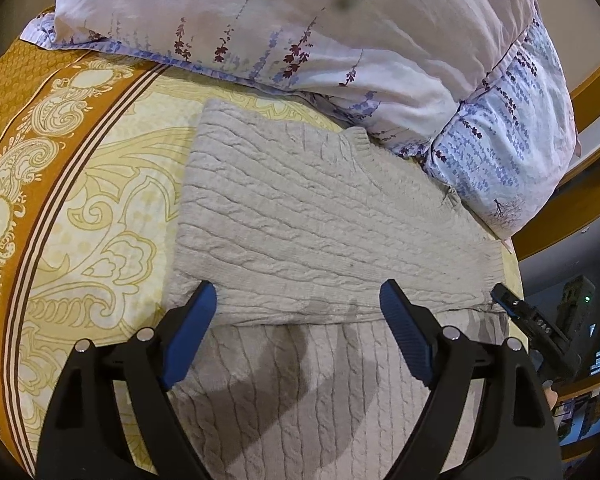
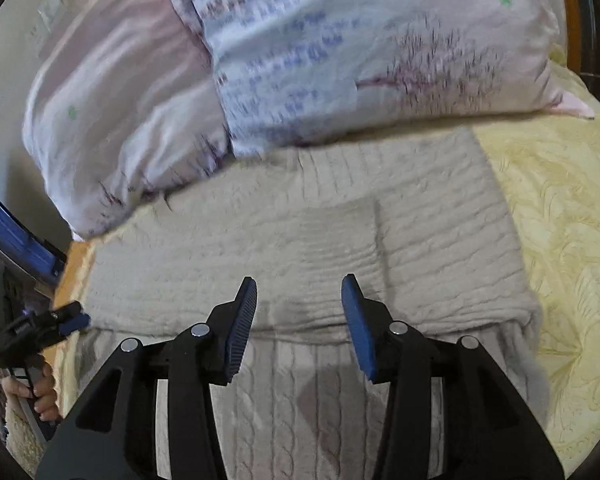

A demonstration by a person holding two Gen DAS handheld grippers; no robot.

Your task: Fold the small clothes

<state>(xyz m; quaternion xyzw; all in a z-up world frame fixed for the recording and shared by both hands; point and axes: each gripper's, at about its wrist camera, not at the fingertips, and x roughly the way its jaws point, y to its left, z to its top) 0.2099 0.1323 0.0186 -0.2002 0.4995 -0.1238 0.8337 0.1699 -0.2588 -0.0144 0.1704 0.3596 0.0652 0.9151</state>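
The left gripper (image 1: 296,300) has its 2 fingers (image 1: 198,320) spread wide, released, over the folded edge of the cream cable-knit sweater (image 1: 300,216). The right gripper (image 2: 299,300) is released too, its fingers parted, nothing between them, above the same fold. The sweater lies on the yellow bedspread (image 1: 112,208), its far edge touching the floral pillows (image 1: 300,28).

A cream cable-knit sweater (image 1: 300,216) is laid flat on the bed (image 1: 100,184), its upper part folded back over the lower part in a straight crosswise edge; its far end is touched by the pillows (image 1: 300,32).
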